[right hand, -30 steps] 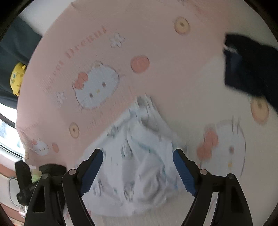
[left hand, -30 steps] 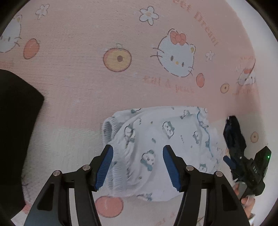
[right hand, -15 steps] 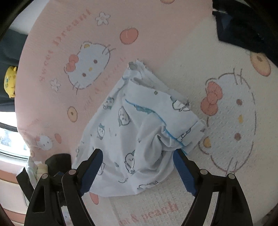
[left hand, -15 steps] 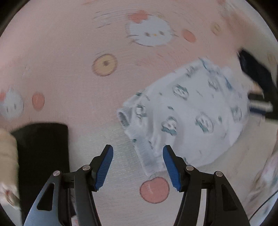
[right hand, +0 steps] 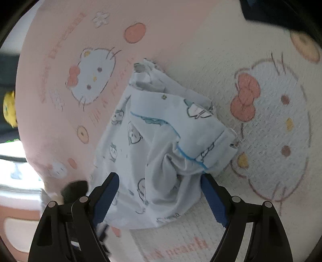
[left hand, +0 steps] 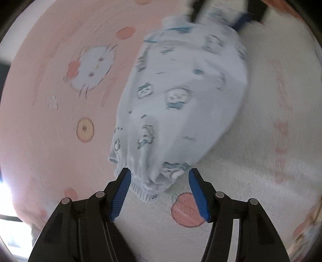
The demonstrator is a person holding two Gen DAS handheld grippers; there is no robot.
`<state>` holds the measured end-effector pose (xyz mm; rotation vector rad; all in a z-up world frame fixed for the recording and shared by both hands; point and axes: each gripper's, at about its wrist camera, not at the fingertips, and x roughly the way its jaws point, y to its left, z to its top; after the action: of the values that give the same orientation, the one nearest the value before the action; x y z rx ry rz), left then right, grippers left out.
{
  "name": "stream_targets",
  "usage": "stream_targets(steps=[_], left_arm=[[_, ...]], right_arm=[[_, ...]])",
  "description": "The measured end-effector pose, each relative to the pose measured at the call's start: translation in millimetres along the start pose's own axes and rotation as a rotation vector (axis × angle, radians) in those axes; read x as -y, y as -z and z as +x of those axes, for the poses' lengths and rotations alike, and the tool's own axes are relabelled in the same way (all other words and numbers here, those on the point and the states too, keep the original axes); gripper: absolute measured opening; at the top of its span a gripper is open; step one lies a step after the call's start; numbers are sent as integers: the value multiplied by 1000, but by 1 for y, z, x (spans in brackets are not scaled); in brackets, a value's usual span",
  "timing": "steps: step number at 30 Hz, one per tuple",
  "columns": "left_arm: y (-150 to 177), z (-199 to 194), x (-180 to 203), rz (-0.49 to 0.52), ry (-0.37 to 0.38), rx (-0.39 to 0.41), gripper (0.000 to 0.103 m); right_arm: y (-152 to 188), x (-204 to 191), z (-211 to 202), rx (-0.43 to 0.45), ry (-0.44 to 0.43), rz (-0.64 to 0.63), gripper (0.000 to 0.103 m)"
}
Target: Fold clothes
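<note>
On the pink-and-cream blanket (right hand: pixel 201 50), across the seam where the pink half meets the cream half, lies the garment (right hand: pixel 161 141): small white piece, crumpled, not flat. Print is little cartoon animals in grey-teal outline. Thin blue piping runs along one folded edge. In the left wrist view the near end (left hand: pixel 149 181) is a gathered, ribbed elastic cuff, bunched into pleats; that view is motion-blurred. Fabric reads as thin, soft cotton-like knit, with loose folds piled at the centre in the right wrist view.

Blanket: waffle-textured weave, printed cat faces with red bows, peaches, flowers, pink lettering.

Left gripper (left hand: pixel 160 193): jaws apart, blue ridged pads either side of the cuff end, not pressing it — released.
Right gripper (right hand: pixel 160 198): jaws wide, pads flanking the crumpled near end, nothing clamped — released.

Dark cloth (right hand: pixel 277 14) sits at the blanket's far edge, right wrist view. Yellow object (right hand: pixel 10 108) off the blanket's left edge, too small to identify.
</note>
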<state>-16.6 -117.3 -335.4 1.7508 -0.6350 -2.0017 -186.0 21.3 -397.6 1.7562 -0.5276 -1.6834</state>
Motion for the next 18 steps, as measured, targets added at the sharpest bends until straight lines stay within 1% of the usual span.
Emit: stream_targets(steps=[4,7,10,13,14,17,18], left_arm=[[7,-2,22,126,-53,21,57],[10,7,32,205,-129,18,57],[12,10,38,256,-192,36,57],[8,16,39,252,-206,32,57],[7,19,39,253,-215,26,57],[4,28,38,255,-243,7,57],[3,32,37,257,-259,2,57]], right_arm=[[-6,26,-2,21,-136,187,83],[-5,46,-11,53,-215,315,83],[-1,58,-24,90,-237,387,83],[-2,62,-36,131,-157,372,83],[-3,63,-37,134,-151,371,83],[-5,66,-35,143,-198,395,83],[-6,64,-34,149,-211,388,86]])
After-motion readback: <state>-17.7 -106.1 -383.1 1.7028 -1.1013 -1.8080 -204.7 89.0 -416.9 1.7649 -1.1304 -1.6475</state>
